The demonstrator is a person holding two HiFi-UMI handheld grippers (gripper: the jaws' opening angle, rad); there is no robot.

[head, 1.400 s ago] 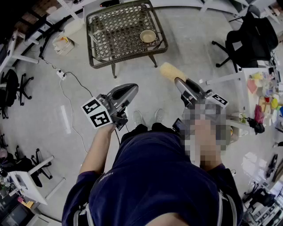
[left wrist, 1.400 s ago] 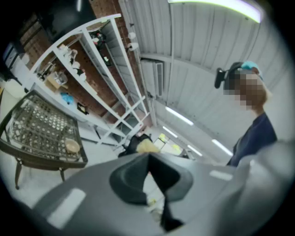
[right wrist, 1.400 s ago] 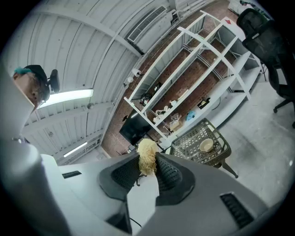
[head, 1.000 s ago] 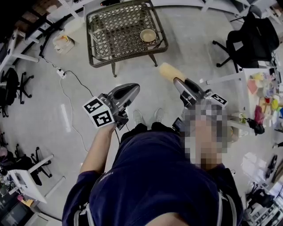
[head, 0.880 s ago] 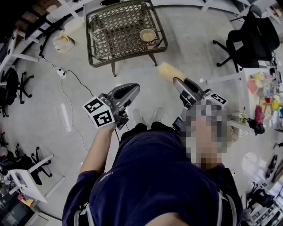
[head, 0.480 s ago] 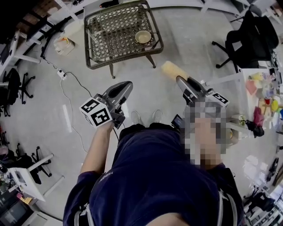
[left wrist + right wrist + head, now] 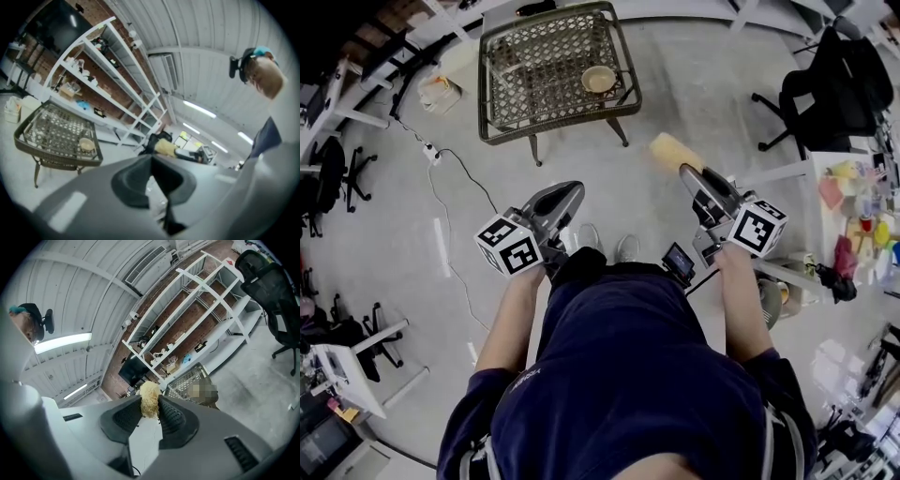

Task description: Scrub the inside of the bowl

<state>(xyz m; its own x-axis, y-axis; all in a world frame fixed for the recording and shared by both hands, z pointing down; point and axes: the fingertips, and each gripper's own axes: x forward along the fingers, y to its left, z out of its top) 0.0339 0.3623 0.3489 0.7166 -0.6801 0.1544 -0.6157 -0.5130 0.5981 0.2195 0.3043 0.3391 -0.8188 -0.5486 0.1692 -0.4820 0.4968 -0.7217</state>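
The pale concrete floor (image 7: 675,56) fills most of the head view, and the person in a dark blue top (image 7: 628,375) stands on it, well apart from a woven wicker bench (image 7: 534,66) on dark legs. On the bench's right part, near its far rim, sits the tan bowl (image 7: 599,80), upright, its inside a plain darker tan and too small to read further; the left gripper view shows the same bowl (image 7: 86,144) near the close edge of the bench (image 7: 47,136), with white shelving (image 7: 93,75) against a brick wall behind. A black office chair (image 7: 839,80) stands off to the right, and a small open box (image 7: 442,91) lies on the floor left of the bench, its contents too small to tell. The left hand-held gripper (image 7: 570,190) points toward the bench with its jaws together and nothing between them (image 7: 152,161). The right hand-held gripper (image 7: 686,172) is clamped on a yellow scrubbing sponge (image 7: 673,152), whose fibrous end sticks out past the ribbed pads (image 7: 171,416) in the right gripper view (image 7: 150,400), well short of the bowl.
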